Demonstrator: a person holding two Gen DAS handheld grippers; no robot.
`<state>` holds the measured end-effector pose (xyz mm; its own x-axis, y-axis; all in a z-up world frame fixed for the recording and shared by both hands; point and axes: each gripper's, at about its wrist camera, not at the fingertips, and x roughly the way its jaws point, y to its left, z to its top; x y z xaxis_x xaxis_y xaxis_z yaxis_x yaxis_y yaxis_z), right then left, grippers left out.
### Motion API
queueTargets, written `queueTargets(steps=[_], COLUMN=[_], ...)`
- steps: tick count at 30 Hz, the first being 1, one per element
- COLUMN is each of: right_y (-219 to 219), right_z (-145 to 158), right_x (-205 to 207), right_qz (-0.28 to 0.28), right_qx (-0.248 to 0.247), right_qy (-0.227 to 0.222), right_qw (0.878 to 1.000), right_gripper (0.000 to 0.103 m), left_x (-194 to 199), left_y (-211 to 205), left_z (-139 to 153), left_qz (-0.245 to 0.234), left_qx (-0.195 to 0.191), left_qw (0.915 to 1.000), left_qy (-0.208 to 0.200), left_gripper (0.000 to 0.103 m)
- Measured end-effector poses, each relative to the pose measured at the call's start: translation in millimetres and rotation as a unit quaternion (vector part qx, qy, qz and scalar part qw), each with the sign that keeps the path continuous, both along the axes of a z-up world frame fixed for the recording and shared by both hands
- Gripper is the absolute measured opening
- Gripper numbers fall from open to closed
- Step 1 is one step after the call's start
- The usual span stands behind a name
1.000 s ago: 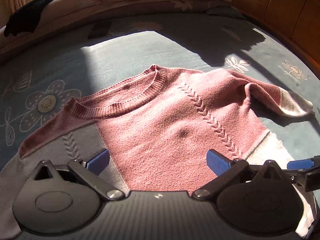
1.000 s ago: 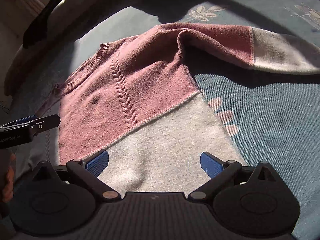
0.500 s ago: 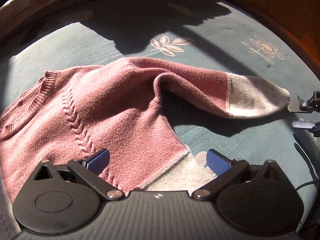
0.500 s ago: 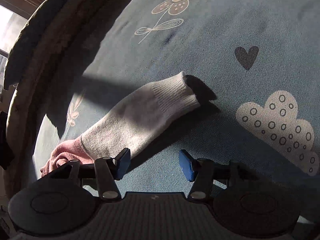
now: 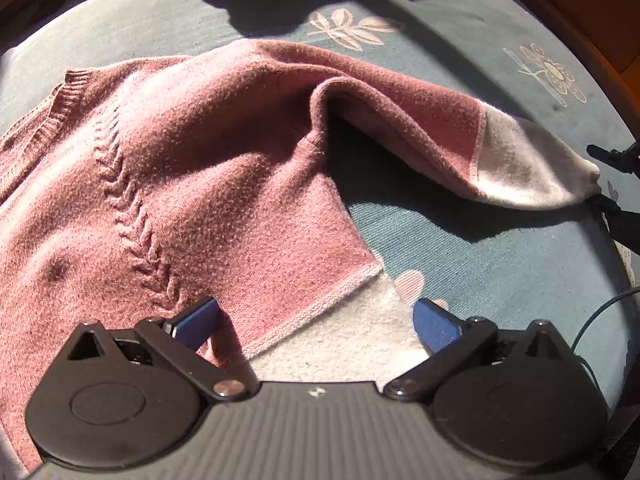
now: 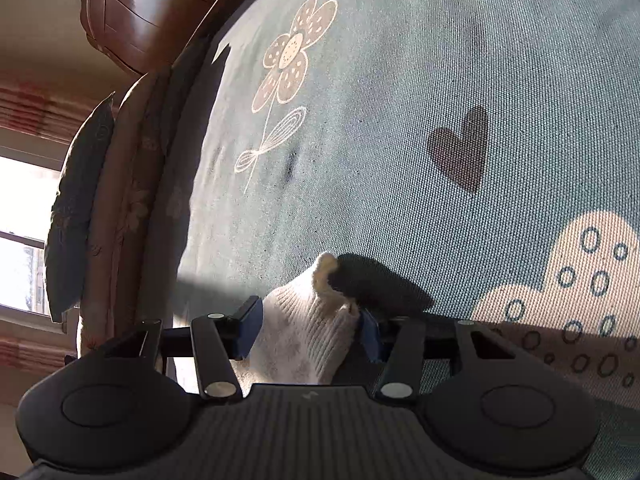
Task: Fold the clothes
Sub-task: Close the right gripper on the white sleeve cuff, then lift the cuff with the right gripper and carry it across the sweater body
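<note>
Spreading across most of the blue-green bedspread [image 5: 460, 248] with its flower and cloud prints lies the pink and cream sweater [image 5: 208, 184], front up, its body flat and its one visible sleeve [image 5: 432, 128] stretched out sideways, humped at the shoulder. That sleeve seems drawn out so it can be swung over the chest for the first fold. Over the sweater's lower side edge hovers the left gripper [image 5: 316, 320], its tongs wide with nothing between them, apparently poised to take the hem. The right gripper [image 6: 308, 328] has come to the cream cuff [image 6: 316, 312]; its tongs have just been narrowing and the ribbed cuff now sits between them, both pads against the knit, so I judge it held, though how firmly is hard to say. The other sleeve is cut off at the frame edge, the hem hides behind the left gripper's body, and deep shadow swallows the far bedding.
</note>
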<state>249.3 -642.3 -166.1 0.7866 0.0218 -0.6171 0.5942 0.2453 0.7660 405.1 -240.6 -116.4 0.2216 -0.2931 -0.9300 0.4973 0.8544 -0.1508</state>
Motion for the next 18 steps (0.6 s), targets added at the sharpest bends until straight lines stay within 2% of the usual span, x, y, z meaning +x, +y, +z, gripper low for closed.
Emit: queueTargets(steps=[1,2,3,7,10,16,18], right_y=[-1,-2,-4,-5,0,-8,-17], right_z=[0,-1,0,22,53,110,123], right_x=[5,10,15,30,44,69,81], right_qz=[0.011,0.022,0.033,0.077,0.114,0.148,0.157], right_qx=[-0.003,-0.009,-0.019,-0.063,-0.117,-0.206,-0.228], right_qy=[0.008,0.017,0.028,0.046,0.05,0.034,0.029], right_qw=[1.0,1.0,0.999,0.994,0.985,0.967,0.96], right_gripper=[0.036,0.023,0.019,0.018,0.017,0.017,0.017], left_x=[0,-1,-2,-2,1,7,5], left_y=[0,-1,-1,-2,-3,-8,-10], left_z=[-1,-2,-2,-3,-4,-1,7], left_qz=[-0.003,-0.006,-0.01,-0.012,-0.008,-0.012,-0.02], left_qx=[0.001,0.004,0.006,0.01,0.012,0.023,0.022], left_qw=[1.0,1.0,0.9999,0.9999,0.9999,0.9996,0.9995], left_qy=[-0.001,-0.003,-0.005,-0.005,0.0,0.012,-0.008], left_gripper=[0.103,0.103,0.103,0.103,0.103,0.102,0.102])
